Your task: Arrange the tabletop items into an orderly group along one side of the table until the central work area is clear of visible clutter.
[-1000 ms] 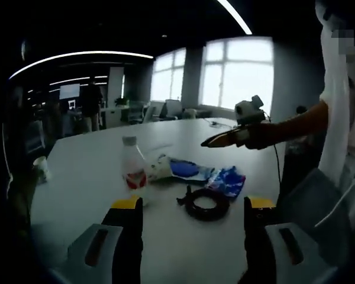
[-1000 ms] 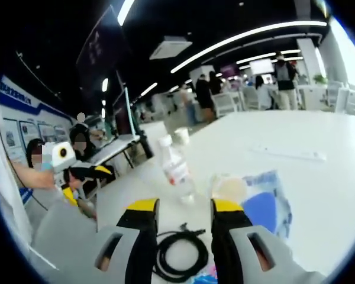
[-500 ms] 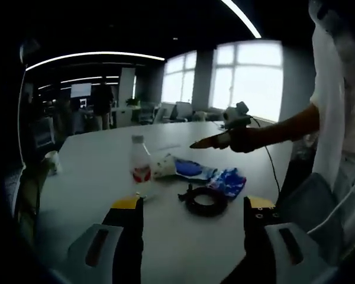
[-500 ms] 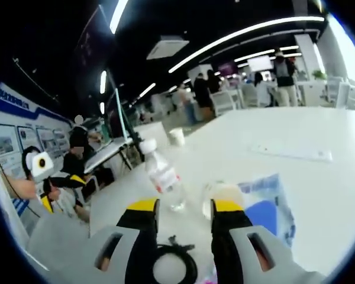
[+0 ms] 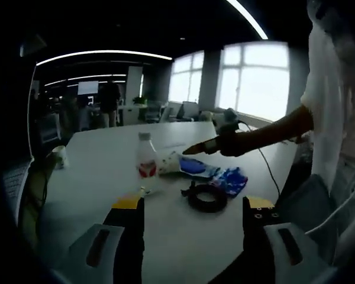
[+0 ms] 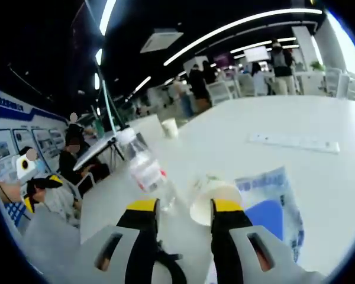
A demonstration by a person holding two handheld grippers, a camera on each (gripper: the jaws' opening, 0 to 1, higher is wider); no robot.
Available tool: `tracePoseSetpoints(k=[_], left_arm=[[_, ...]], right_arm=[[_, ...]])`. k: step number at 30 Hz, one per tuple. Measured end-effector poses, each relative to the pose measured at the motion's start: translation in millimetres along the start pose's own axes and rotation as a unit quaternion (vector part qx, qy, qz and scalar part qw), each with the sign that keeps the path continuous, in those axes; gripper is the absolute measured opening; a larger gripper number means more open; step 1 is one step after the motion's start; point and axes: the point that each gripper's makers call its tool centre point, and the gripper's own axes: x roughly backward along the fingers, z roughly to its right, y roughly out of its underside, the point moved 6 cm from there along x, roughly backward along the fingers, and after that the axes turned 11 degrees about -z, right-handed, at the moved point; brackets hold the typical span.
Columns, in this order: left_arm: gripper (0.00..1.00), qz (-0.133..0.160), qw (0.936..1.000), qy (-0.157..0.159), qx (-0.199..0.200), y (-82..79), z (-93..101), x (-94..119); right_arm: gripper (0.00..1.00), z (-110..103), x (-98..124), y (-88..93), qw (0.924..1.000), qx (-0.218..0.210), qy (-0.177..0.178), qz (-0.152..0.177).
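- A clear plastic bottle (image 5: 145, 157) with a white cap and red label stands upright near the middle of the pale table (image 5: 94, 171); in the right gripper view the same bottle (image 6: 141, 168) leans with the fisheye, just beyond the left jaw tip.
- Just right of the bottle lies a white paper cup (image 5: 170, 164) on its side, touching a blue-and-white plastic bag (image 5: 195, 168); in the right gripper view the cup (image 6: 212, 197) shows its open mouth and the bag (image 6: 271, 198) spreads to the right, its near edge cut off by the jaw.
- A coiled black cable (image 5: 207, 197) lies nearer, beside a crumpled blue patterned wrapper (image 5: 231, 179). In the right gripper view only a bit of the cable (image 6: 168, 263) peeks between the jaws.
- The left hand-held gripper (image 5: 191, 204) hovers above the near table edge, its yellow-tipped jaws wide apart and holding nothing.
- The right hand-held gripper (image 6: 180, 206) has its jaws a narrow gap apart, empty, pointing at the cup and bottle; in the left gripper view it (image 5: 195, 148) reaches in from the right over the bag, on an outstretched forearm (image 5: 272, 129).
- Far left on the table stands another paper cup (image 5: 60, 157), seen also in the right gripper view (image 6: 170, 127); a white power strip (image 6: 294, 142) lies far right.
- The background office is dim and blurred.
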Motion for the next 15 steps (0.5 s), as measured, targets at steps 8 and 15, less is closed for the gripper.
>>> tracePoseSetpoints(k=[8, 15], left_arm=[[0.63, 0.002, 1.0000, -0.005, 0.006, 1.3, 1.1, 6], [0.63, 0.007, 0.9998, -0.008, 0.018, 4.0, 2.5, 11]], right_arm=[[0.31, 9, -13, 1.3, 0.9994, -0.033, 0.010, -0.006], [0.31, 18, -18, 2.7, 0.9976, -0.065, 0.022, -0.001]])
